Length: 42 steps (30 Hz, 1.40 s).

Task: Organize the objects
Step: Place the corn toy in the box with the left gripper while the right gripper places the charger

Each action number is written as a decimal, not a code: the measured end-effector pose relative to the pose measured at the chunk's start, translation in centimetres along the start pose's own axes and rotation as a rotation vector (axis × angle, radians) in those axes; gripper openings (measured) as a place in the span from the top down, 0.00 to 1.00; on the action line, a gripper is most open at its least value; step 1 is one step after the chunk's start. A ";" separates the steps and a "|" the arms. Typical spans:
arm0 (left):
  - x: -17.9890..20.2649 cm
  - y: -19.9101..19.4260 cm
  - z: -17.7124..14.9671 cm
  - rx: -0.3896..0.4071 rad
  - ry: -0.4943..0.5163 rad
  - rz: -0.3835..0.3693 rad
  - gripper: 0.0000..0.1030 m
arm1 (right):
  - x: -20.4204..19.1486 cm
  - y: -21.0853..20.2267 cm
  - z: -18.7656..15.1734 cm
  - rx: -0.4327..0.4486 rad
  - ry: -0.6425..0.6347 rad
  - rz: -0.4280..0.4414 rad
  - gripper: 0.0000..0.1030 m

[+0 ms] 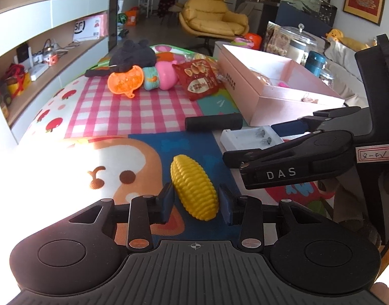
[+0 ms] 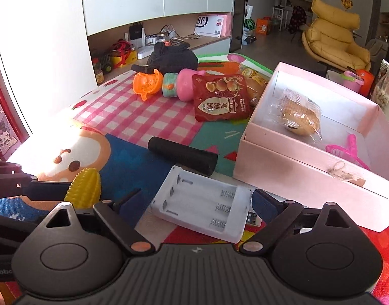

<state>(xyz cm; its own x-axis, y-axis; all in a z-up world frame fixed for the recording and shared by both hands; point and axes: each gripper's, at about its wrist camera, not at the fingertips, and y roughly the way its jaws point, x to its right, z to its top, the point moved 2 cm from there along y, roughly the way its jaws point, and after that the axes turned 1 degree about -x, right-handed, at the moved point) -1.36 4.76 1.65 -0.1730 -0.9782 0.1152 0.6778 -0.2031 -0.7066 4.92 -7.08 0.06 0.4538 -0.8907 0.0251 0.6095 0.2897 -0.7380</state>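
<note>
While the left gripper (image 1: 195, 199) has its blue pads on either side of the yellow toy corn (image 1: 193, 186), seemingly pinching it, the cob rests on the colourful play mat (image 1: 154, 150). The right gripper (image 2: 192, 203) stands wide, its jaws spread around the white battery holder (image 2: 202, 208) without pressing on it; the holder lies on the mat just in front of the pink box (image 2: 291, 175). Beyond the holder a black cylinder (image 2: 183, 156) lies on the mat, near the box's front corner. In the box sit a wrapped bun (image 2: 300, 118) and a pink toy (image 2: 346, 150). Farther back, a red snack packet (image 2: 221, 97) lies beside the box, then a pink and teal toy (image 2: 179, 85), an orange toy (image 2: 146, 82) and a dark plush (image 2: 173, 58).
</note>
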 end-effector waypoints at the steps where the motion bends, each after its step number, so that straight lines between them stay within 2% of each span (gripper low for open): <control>1: 0.1 -0.1 -0.1 -0.001 0.003 -0.002 0.59 | -0.1 -0.1 -0.1 -0.002 -0.009 -0.006 0.17; 9: 1.1 -0.4 -0.4 -0.011 0.024 -0.010 0.59 | -0.3 -3.5 -1.6 0.054 -0.068 -0.040 0.18; 17: 3.9 -1.4 0.4 0.011 0.065 -0.061 0.63 | 2.9 -8.7 -4.6 0.100 -0.029 -0.079 0.18; 22: 7.0 -2.0 2.2 0.049 0.131 -0.081 0.63 | 4.7 -11.1 -6.9 0.139 -0.006 -0.103 0.18; 27: 10.6 -2.3 6.5 0.147 0.206 -0.065 0.63 | 6.4 -12.2 -8.1 0.195 0.024 -0.115 0.17; 32: 13.0 1.0 11.7 0.277 0.157 -0.076 0.62 | 8.0 -12.0 -8.5 0.229 0.079 -0.107 0.17; 34: 13.7 3.8 12.9 0.262 0.171 -0.079 0.60 | 8.3 -11.9 -8.4 0.234 0.094 -0.099 0.18; 37: 13.7 7.8 13.4 0.206 0.175 -0.036 0.60 | 9.0 -12.0 -7.9 0.253 0.102 -0.101 0.18; 38: 13.4 8.2 13.3 0.200 0.160 -0.031 0.61 | 9.2 -12.0 -7.8 0.260 0.107 -0.105 0.18; 42: 11.7 7.3 12.1 0.224 0.099 -0.090 0.61 | 10.7 -12.7 -6.9 0.290 0.130 -0.118 0.18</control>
<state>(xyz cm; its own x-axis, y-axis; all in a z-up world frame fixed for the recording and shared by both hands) 10.21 -8.68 6.26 -0.3015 -0.9488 0.0938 0.7960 -0.3047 -0.5231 -2.43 -22.65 5.07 0.2939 -0.9558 -0.0010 0.8208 0.2529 -0.5122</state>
